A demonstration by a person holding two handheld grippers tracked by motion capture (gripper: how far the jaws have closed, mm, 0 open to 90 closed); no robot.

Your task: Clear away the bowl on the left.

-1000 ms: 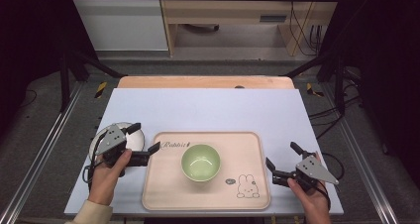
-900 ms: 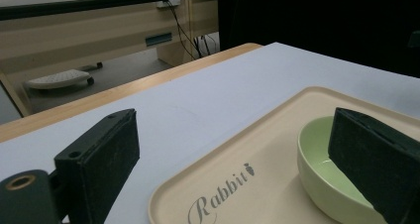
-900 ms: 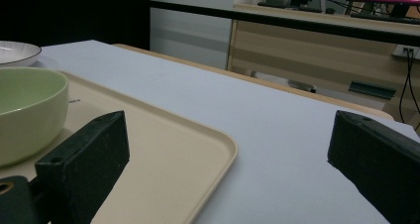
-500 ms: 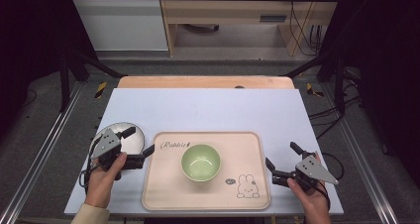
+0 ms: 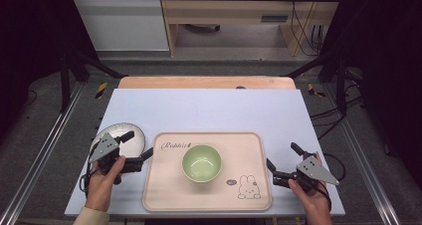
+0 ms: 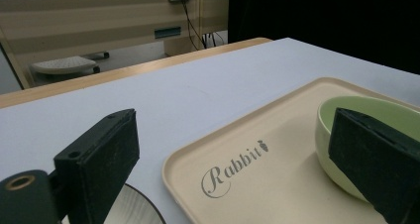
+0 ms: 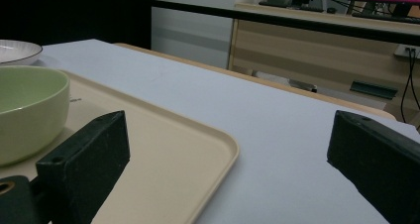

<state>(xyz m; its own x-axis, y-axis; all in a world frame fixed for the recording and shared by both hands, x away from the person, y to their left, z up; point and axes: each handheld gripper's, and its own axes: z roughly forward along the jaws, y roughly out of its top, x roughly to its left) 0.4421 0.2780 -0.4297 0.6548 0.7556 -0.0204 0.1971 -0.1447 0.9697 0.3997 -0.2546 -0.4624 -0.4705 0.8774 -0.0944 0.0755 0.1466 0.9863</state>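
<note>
A pale green bowl point(image 5: 201, 163) stands empty in the middle of a beige tray point(image 5: 164, 197) printed with "Rabbit" and a rabbit drawing. A white plate point(image 5: 121, 132) lies on the table just left of the tray. My left gripper point(image 5: 139, 144) is open over the plate's near right edge, pointing toward the tray, holding nothing. In the left gripper view the bowl point(image 6: 356, 120) sits behind the right jaw and the plate point(image 6: 136, 209) shows below. My right gripper point(image 5: 281, 154) is open beside the tray's right edge, empty. The right gripper view has the bowl point(image 7: 27, 110) at far left.
The white table top point(image 5: 209, 110) stretches bare behind the tray to a wooden strip point(image 5: 204, 82) at the far edge. Metal frame rails run along both sides. Desks and cables stand on the floor beyond the table.
My left gripper has drawn back slightly toward the near edge and to the left, still open. The right gripper, bowl and tray have not moved.
</note>
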